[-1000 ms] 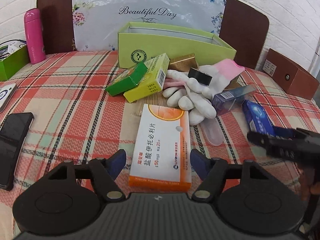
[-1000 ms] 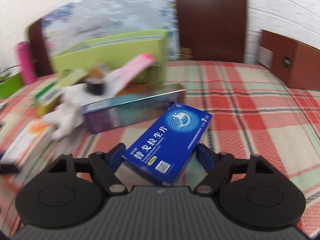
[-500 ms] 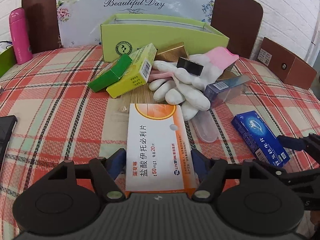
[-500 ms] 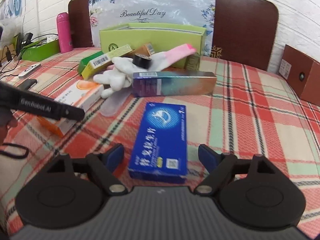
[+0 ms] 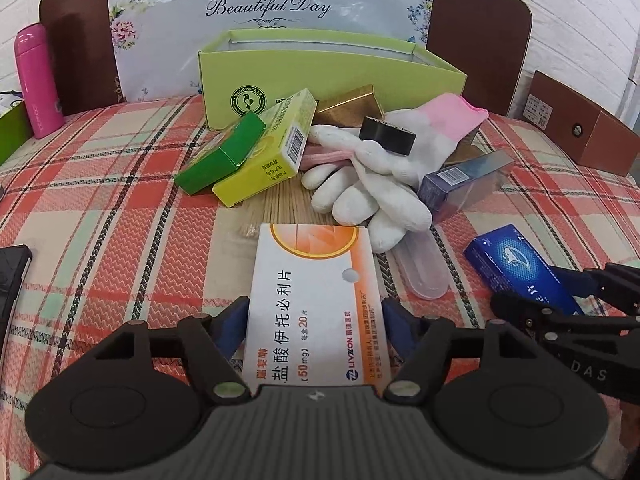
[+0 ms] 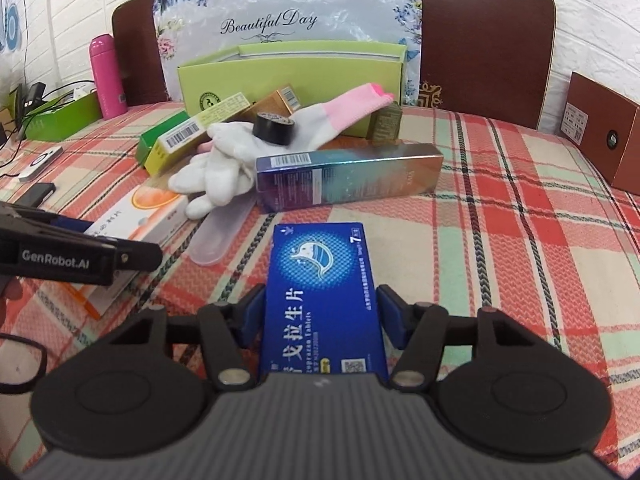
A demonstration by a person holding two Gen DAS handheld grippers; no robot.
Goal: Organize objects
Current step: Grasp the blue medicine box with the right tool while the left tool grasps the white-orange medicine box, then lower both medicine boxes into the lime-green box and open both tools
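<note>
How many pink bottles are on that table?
1: the bottle stands at the far left, in front of the chair back. Another could be hidden behind the lime box.

Blue medicine box lying on the checked surface, between the pads of the right tool, jaws closing around it. Farther away, a long iridescent box, white gloves with a black tape roll on top. At left, the left tool over an orange-white box. At the far edge, an open green box.
</note>
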